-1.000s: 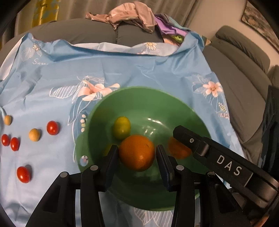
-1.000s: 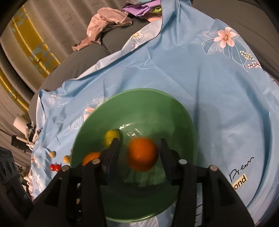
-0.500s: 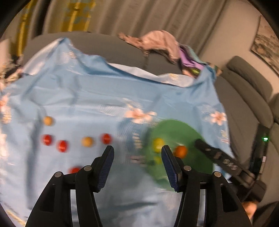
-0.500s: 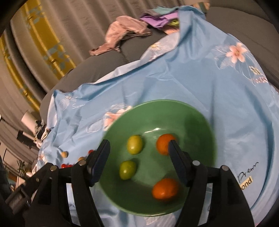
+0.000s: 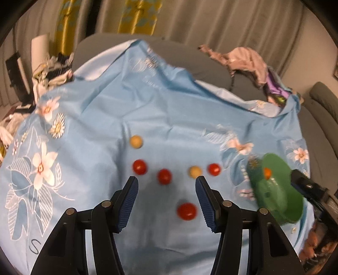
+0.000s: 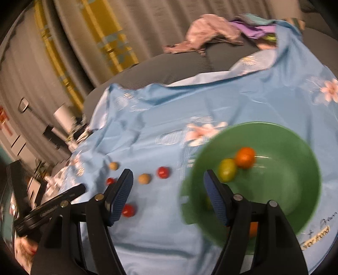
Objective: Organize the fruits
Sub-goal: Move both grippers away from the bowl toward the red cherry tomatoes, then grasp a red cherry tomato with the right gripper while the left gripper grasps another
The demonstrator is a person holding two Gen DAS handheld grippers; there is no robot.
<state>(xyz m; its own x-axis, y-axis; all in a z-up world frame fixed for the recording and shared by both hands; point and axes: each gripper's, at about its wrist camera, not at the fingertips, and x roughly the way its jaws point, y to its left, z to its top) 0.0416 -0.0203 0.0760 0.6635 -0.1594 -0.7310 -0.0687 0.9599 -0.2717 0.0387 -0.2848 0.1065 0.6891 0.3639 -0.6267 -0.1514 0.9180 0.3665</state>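
Note:
A green bowl [image 6: 295, 186] sits on the blue flowered cloth [image 5: 105, 127] and holds an orange [image 6: 245, 157], a green-yellow fruit [image 6: 227, 172] and more fruit half hidden by my right finger. Several red cherry tomatoes [image 5: 164, 176] and tan round fruits [image 5: 136, 141] lie loose on the cloth left of the bowl [image 5: 276, 190]. My left gripper [image 5: 166, 186] is open and empty above the tomatoes; one tomato [image 5: 187, 211] lies close between its fingers. My right gripper [image 6: 168, 186] is open and empty over the bowl's left rim.
The cloth covers a grey sofa [image 5: 316, 118]. A heap of pink and purple clothes [image 5: 249, 61] lies at the back. Curtains [image 5: 190, 19] hang behind. Clutter [image 5: 48, 74] sits off the cloth's left edge. The other gripper's body [image 5: 308, 188] shows beside the bowl.
Both grippers let go of their oranges into the bowl, opened and swung left. My left gripper moved from over the bowl to over the loose tomatoes.

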